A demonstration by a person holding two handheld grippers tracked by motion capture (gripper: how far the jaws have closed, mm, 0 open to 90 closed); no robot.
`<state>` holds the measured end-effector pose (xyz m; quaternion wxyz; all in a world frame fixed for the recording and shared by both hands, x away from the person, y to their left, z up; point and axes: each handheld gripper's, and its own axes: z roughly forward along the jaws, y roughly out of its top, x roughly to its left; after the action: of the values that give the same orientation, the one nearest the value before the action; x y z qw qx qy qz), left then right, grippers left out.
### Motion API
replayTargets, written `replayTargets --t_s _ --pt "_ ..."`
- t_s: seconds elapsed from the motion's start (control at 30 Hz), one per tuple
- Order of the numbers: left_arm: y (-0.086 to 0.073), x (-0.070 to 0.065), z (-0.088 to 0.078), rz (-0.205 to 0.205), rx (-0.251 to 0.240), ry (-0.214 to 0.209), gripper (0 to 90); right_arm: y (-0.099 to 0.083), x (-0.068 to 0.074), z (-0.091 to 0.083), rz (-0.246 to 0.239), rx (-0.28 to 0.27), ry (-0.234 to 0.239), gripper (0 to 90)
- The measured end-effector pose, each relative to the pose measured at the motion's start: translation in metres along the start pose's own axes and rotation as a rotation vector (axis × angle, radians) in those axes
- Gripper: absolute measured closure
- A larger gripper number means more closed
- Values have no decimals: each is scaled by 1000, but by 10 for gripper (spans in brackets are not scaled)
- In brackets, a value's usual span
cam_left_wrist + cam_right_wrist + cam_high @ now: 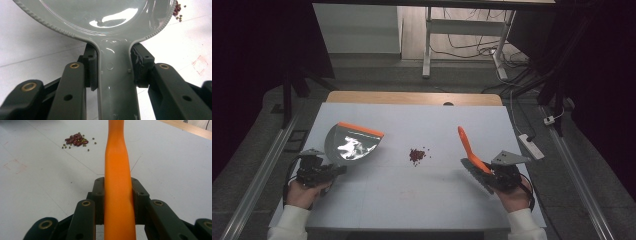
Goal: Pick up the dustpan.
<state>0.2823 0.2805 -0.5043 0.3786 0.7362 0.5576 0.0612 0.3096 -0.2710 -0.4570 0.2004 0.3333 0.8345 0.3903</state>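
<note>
1. The counter [412, 200] is the largest thing here, covered white with a wooden edge at its far side. I take the small pile of beans [417, 155] near its middle as my landmark.
2. The grey dustpan [352, 143], with an orange strip along its lip, sits to the left of the beans and well apart from them. My left claw [332, 170] is clamped on its handle; the left gripper view shows both pads [92, 72] pressing the grey stem.
3. The brush [472, 155], with its orange handle and dark bristles, is to the right of the beans, also well apart. My right claw [489, 175] is clamped on that handle, which rises between the jaws in the right gripper view.
4. The beans are dark red with a few small greenish ones scattered round them, untouched on the bare counter.
5. Step in hand, as I judge it: both tools are gripped and nothing has been swept yet. Next I would bring the pan's lip down flat just left of the beans, then draw the bristles across from the right.
6. The high view gives the whole layout and the orange lip. The right gripper view tells the two bean kinds apart. The left gripper view shows the pan's ridged rim.
</note>
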Motion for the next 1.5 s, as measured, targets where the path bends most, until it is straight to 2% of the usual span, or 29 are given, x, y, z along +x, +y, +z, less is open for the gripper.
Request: replayTargets --t_s 0.17,0.2,0.27,0.37,0.5,0.8,1.03,1.37,1.43,1.5 --pt "10 3 5 45 -13 -15 617 2 -2 0 -2 -8 -19 700" --pt "15 5 8 60 -26 -37 617 2 -3 0 7 -12 -19 700" --pt "16 7 9 66 -36 -53 617 3 -4 0 26 -25 -17 700" --pt "17 8 10 75 -33 -57 617 5 -6 1 24 -26 -22 700" --pt "19 10 9 81 -47 -82 617 6 -10 3 48 -39 -19 700" --pt "17 -2 3 149 -57 -111 616 5 -9 6 53 -42 -14 700" --pt "16 -7 -2 222 -71 -179 616 11 -4 4 45 -56 -13 700" --pt "16 -13 2 303 -33 -206 616 10 -4 4 44 -67 -23 700" --pt "18 -15 2 296 -19 -202 616 10 -3 3 44 -69 -25 700" --pt "19 -17 3 282 -14 -219 616 11 -3 3 43 -80 -27 700"
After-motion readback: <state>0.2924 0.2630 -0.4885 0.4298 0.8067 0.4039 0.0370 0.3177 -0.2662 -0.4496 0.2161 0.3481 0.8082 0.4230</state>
